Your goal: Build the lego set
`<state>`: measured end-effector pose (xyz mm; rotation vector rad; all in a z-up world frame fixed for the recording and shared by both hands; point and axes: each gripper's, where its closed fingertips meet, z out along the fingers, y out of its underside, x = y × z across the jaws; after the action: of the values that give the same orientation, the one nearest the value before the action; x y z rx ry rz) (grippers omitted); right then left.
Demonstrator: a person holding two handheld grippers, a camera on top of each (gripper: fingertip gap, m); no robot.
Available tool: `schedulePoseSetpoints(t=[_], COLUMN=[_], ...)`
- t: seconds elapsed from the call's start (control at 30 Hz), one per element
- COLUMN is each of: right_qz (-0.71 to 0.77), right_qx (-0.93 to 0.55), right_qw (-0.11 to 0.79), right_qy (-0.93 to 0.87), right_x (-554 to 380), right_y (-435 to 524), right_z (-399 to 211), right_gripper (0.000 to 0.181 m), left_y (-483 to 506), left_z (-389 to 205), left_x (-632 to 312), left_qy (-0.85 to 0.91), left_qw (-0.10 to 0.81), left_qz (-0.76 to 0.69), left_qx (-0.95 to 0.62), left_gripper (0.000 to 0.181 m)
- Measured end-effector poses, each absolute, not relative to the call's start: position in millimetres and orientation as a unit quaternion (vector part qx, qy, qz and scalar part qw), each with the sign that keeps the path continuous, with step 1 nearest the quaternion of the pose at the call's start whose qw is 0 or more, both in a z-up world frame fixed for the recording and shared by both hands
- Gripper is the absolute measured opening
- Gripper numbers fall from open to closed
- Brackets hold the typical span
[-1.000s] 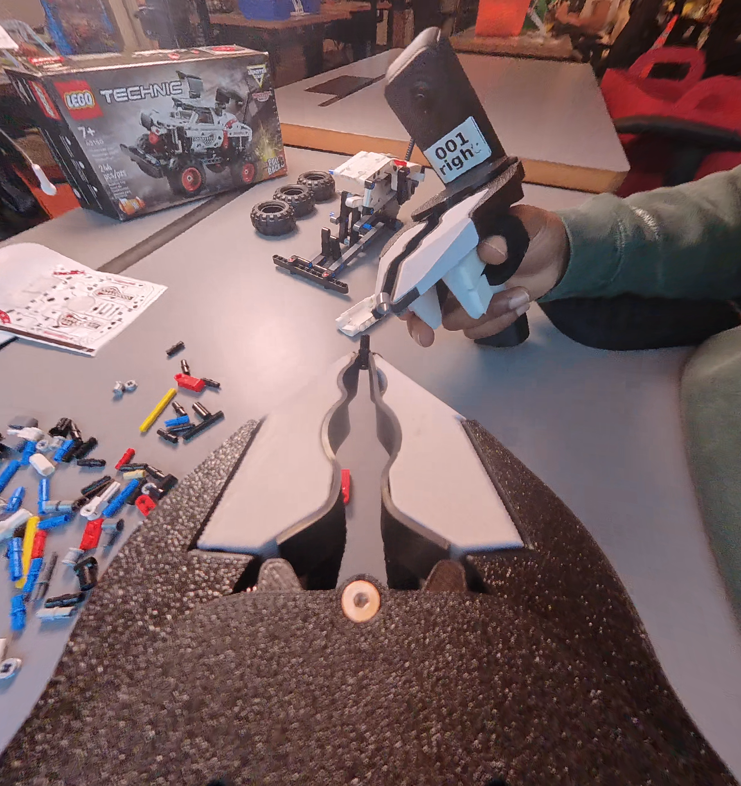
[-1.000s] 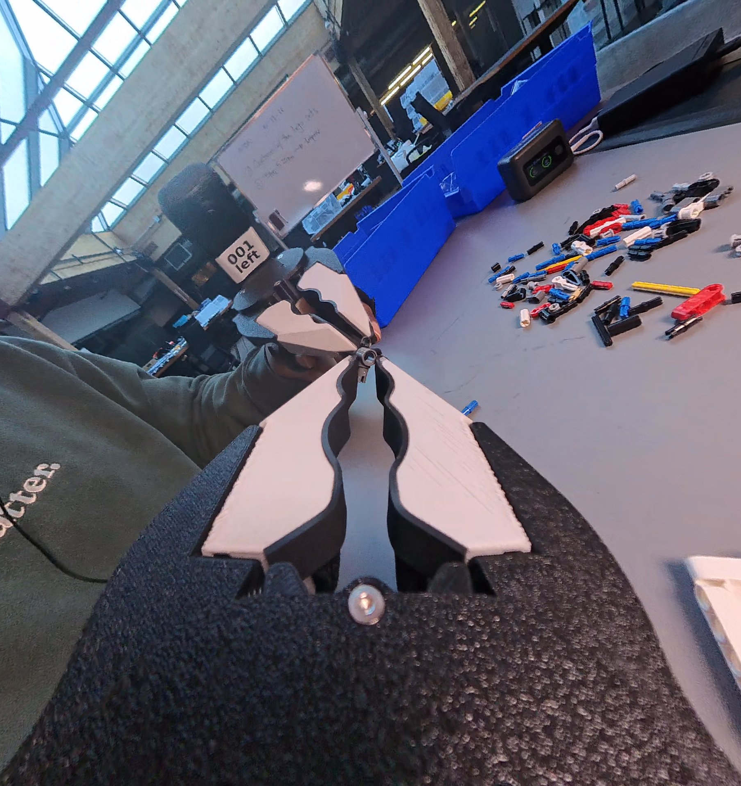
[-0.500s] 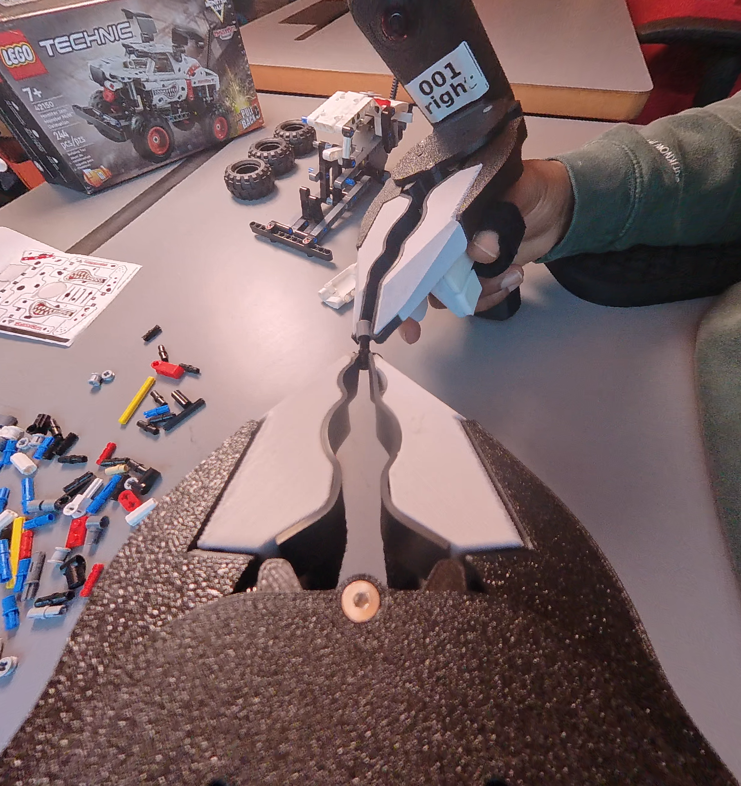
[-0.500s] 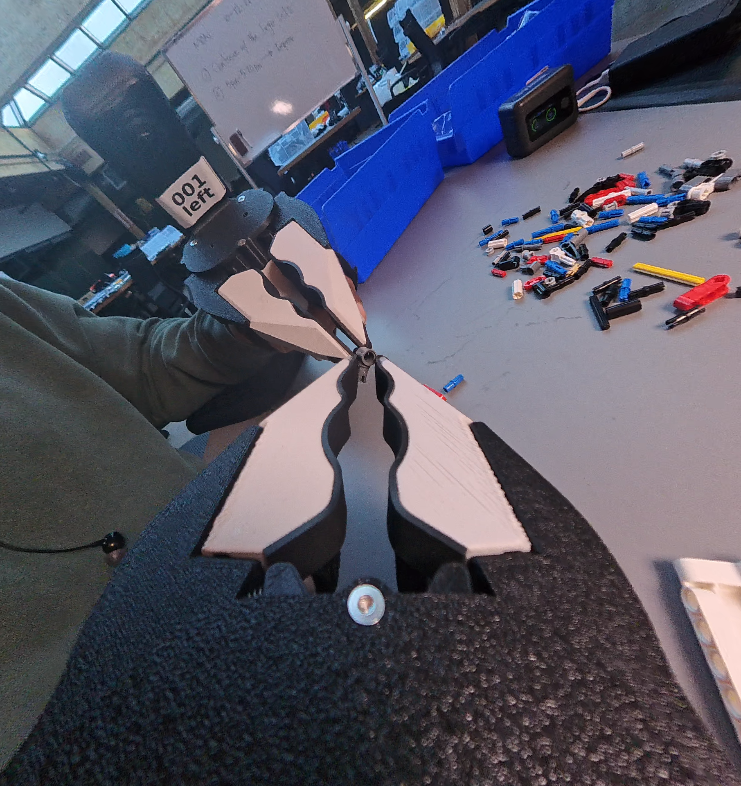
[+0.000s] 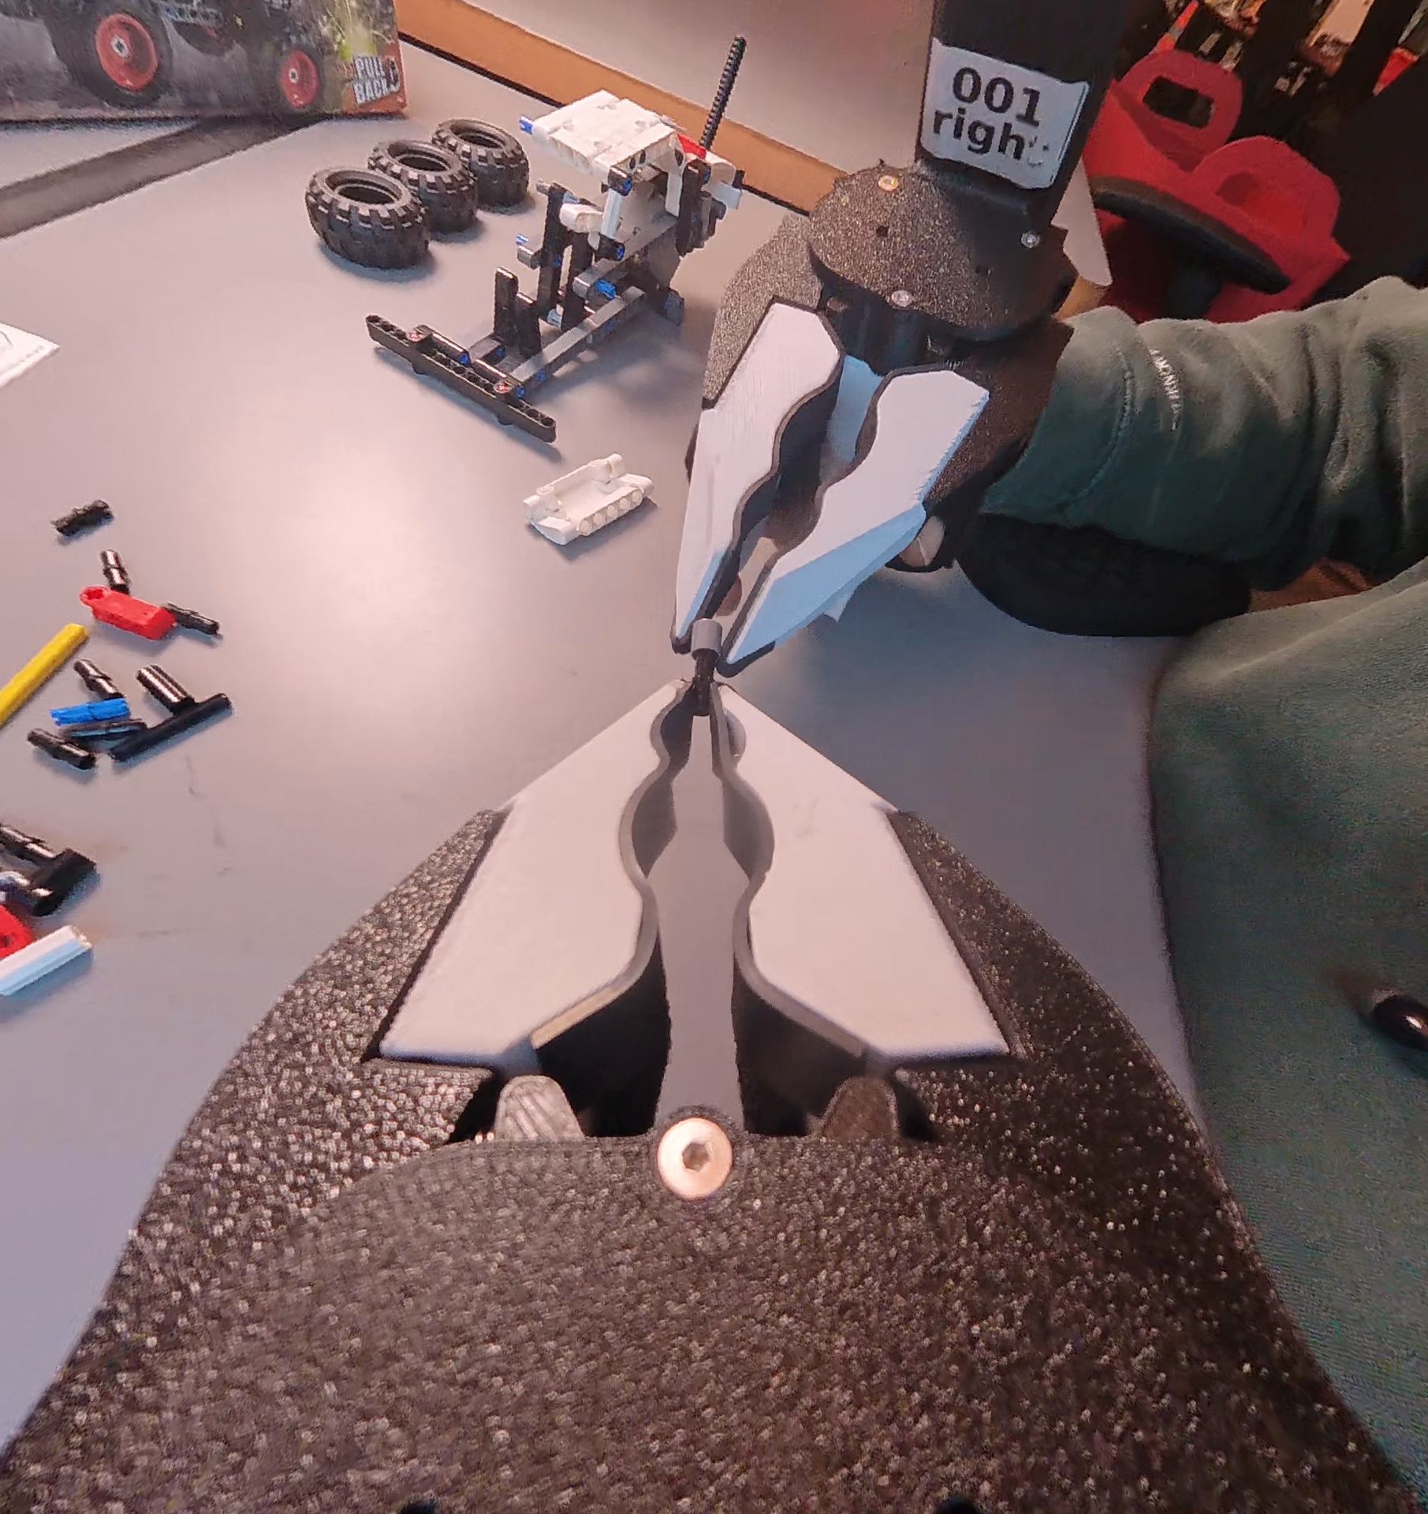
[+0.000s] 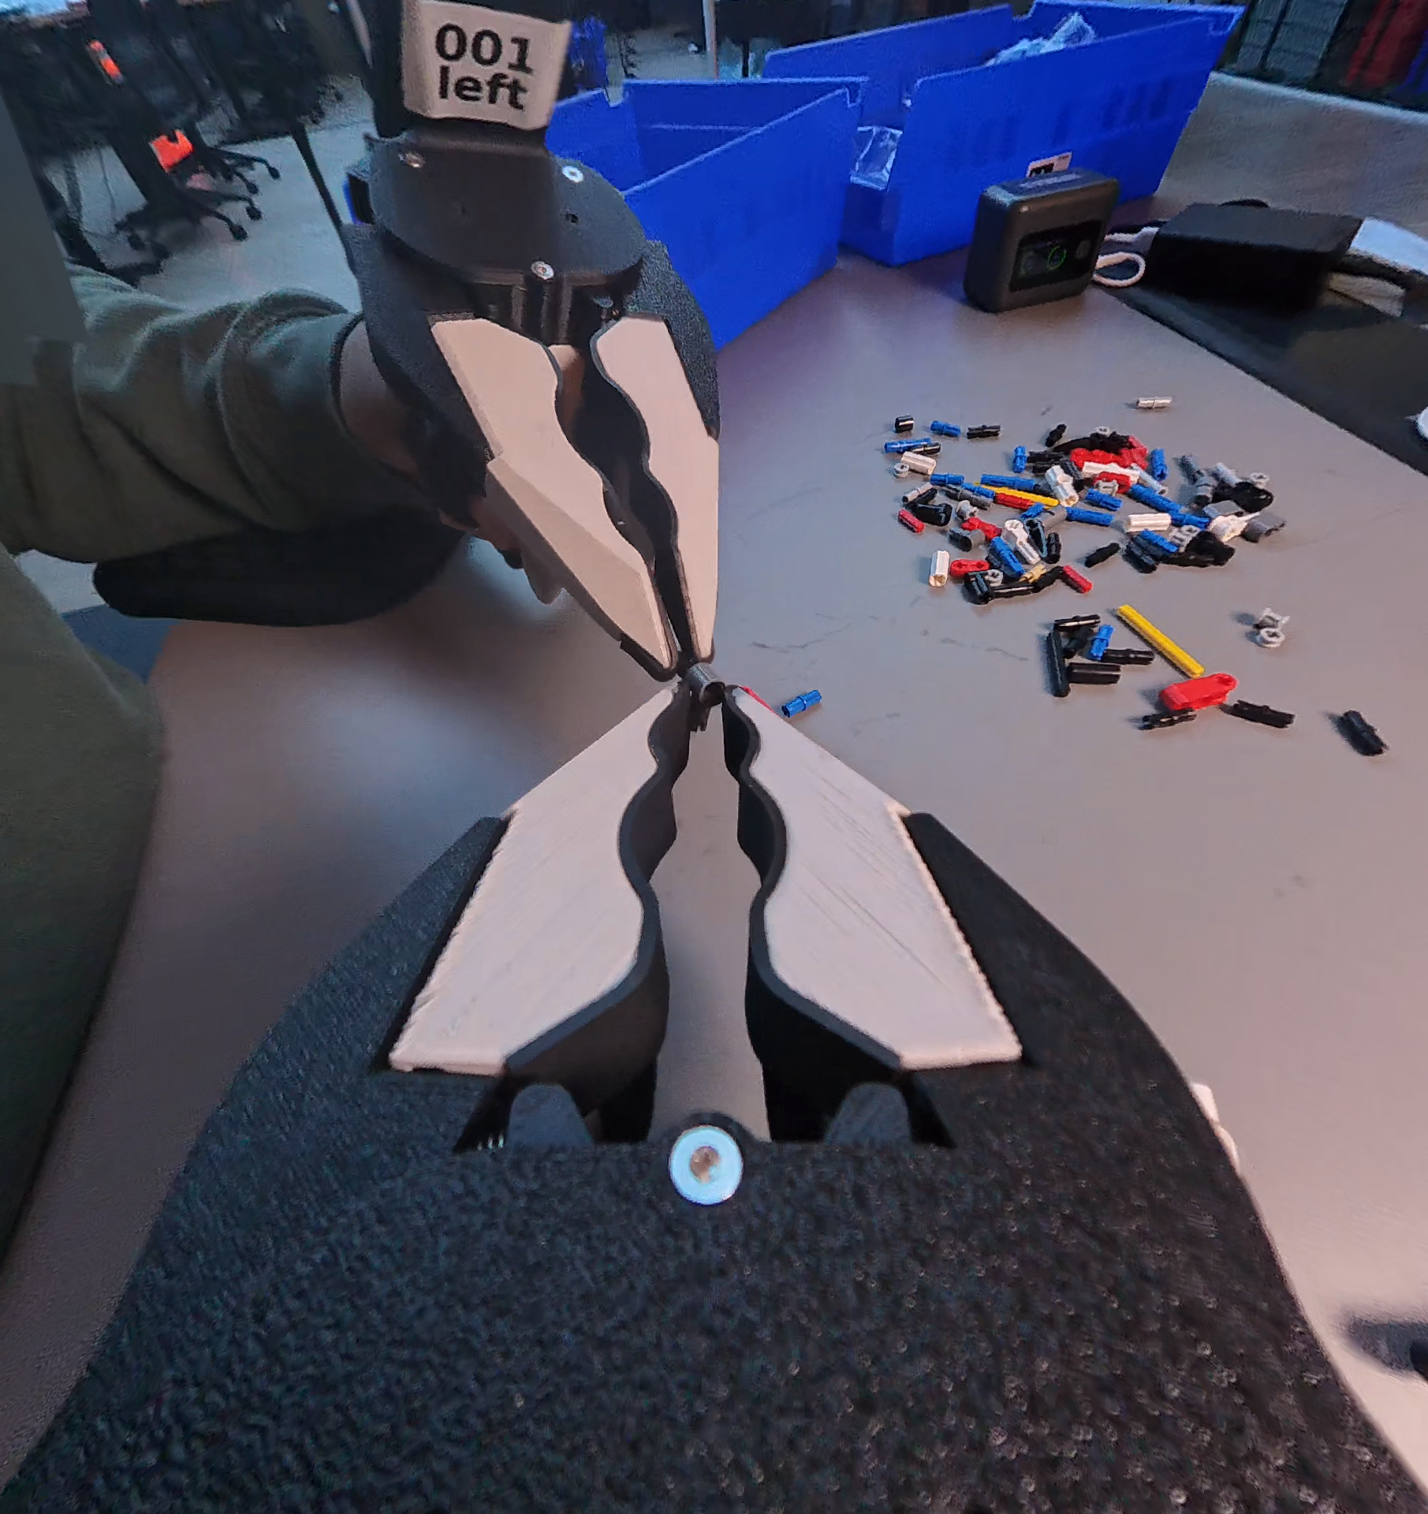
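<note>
In the left wrist view my left gripper is shut on a thin black pin that sticks out past its tips. My right gripper faces it tip to tip and is shut on a small grey bush. The bush sits on the pin's end. Both are held above the grey table. In the right wrist view the right gripper holds the grey bush, and the left gripper comes down from the upper left.
A part-built black and white chassis, three tyres and a white panel piece lie beyond the grippers. Loose small parts are spread over the table. Blue bins and a black device stand at the back. The grippers are tip to tip, or close to it.
Both grippers have turned and come together until they point straight at each other. The grey bush has met the end of the black pin. The views have dipped toward the table.
</note>
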<state>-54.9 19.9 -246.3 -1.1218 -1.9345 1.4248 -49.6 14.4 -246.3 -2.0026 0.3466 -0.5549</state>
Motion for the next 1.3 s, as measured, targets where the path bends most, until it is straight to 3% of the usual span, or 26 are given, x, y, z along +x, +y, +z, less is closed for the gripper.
schedulePoseSetpoints(t=[0.23,0.67,1.3], right_qz=[0.541,0.451,0.526], right_qx=[-0.393,-0.319,-0.365], right_qw=[0.21,0.239,0.221], right_qy=[-0.713,-0.799,-0.736], right_x=[-47,-34,-43], right_y=[14,2,4], right_z=[-245,-266,-248], right_gripper=[0.006,0.007,0.007], left_y=[10,-6,1], left_z=[-243,-266,-245], left_x=[-41,-27,-33], left_qy=[0.136,0.185,0.105], left_qw=[0.49,0.409,0.44], left_qz=[-0.298,-0.306,-0.404], left_qx=[-0.808,-0.84,-0.795], left_gripper=[0.002,0.002,0.004])
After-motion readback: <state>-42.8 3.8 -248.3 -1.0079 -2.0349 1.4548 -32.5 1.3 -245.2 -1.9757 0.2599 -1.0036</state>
